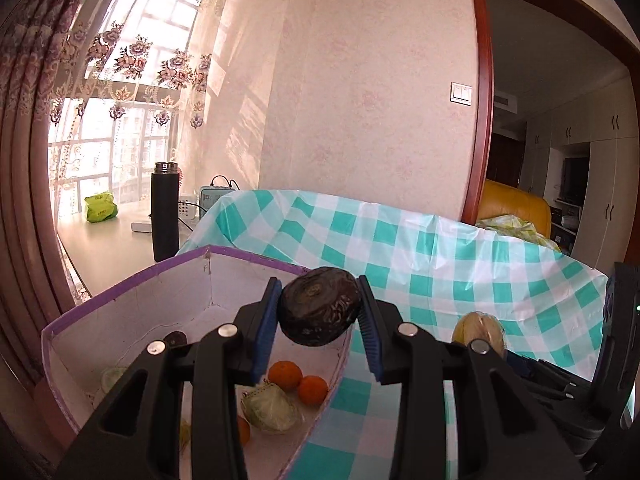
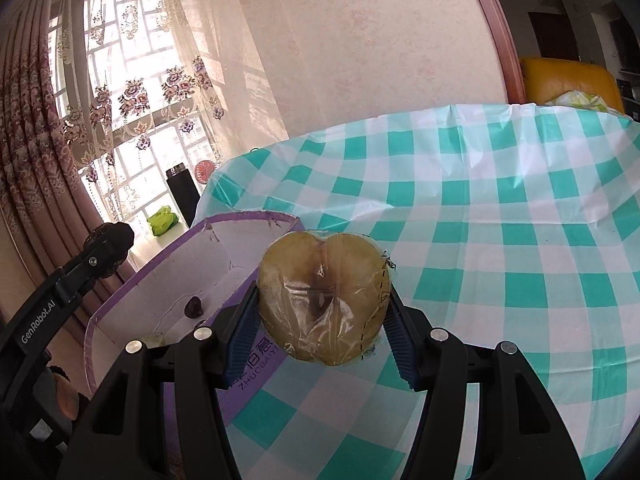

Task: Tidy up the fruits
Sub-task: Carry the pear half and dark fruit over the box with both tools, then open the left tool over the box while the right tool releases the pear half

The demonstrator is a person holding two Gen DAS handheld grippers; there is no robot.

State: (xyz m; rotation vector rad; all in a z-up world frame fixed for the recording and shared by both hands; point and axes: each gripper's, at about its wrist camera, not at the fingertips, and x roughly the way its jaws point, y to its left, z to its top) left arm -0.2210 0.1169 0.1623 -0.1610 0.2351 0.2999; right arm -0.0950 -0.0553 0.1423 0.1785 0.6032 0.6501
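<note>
Your left gripper (image 1: 319, 334) has its fingers clamped on a dark wrinkled fruit (image 1: 319, 306), raised above the box (image 1: 120, 300) rim. Your right gripper (image 2: 323, 322) pinches a wrapped half fruit (image 2: 324, 296) above the checked worktop (image 2: 500, 240), beside the box. You seem mid-carry; next, lower each fruit past the rim, clear of the oranges (image 1: 285, 375). Room is ample.

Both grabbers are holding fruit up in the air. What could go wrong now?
The dark wrinkled fruit is round and pinched only at its sides by the left gripper, so it might slip and land on the oranges in the purple box. The wrapped apple half in the right gripper wears slick plastic, so it could slide out onto the checked tablecloth.
</note>
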